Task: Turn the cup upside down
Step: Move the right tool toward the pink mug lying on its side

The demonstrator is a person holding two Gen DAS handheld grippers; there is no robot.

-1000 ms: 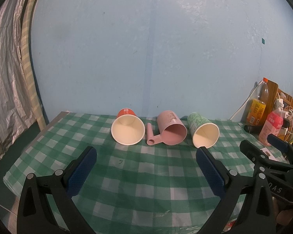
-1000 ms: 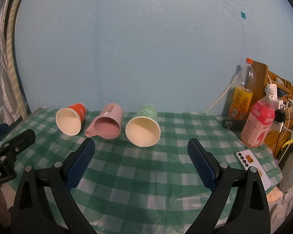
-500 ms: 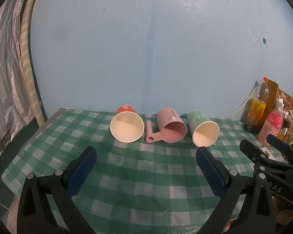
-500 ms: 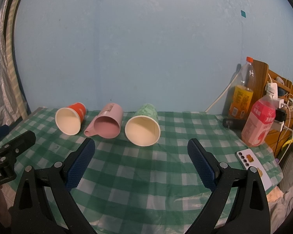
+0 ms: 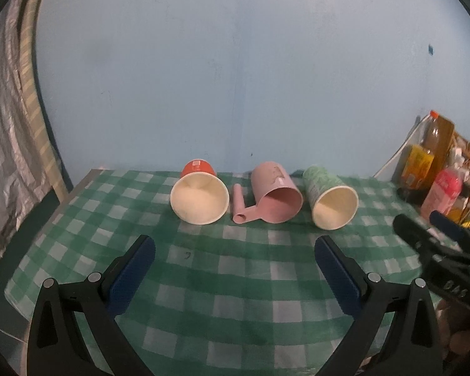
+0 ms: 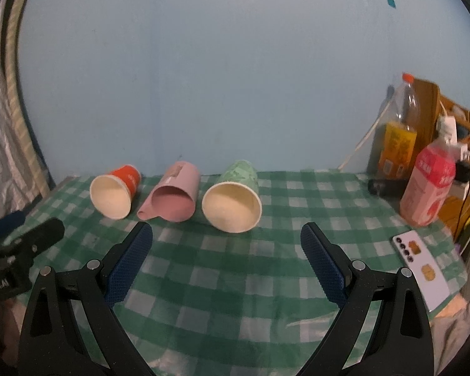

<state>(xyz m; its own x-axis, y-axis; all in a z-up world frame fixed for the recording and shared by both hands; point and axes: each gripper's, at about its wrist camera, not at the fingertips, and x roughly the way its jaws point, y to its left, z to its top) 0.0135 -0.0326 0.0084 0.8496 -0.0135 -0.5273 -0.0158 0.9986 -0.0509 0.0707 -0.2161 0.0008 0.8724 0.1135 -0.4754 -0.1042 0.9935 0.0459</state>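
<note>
Cups on sides, mouths toward me, row at far edge of green-checked tabletop [image 5: 235, 269]: red paper cup [image 5: 199, 196], pink plastic handled cup [image 5: 275, 195], green patterned paper cup [image 6: 232, 200]. My left gripper [image 5: 235, 252] and right gripper [image 6: 224, 244] both wide, empty, held back, ready to approach; none flipped yet.

A green-and-white checked cloth [image 6: 266, 250] covers the counter across the lower frame. At the right edge stand an orange-capped bottle [image 6: 398, 138] and a pink bottle [image 6: 429, 181], with a white phone [image 6: 420, 269] lying below them. Silvery sheeting [image 5: 6, 131] hangs at left.
</note>
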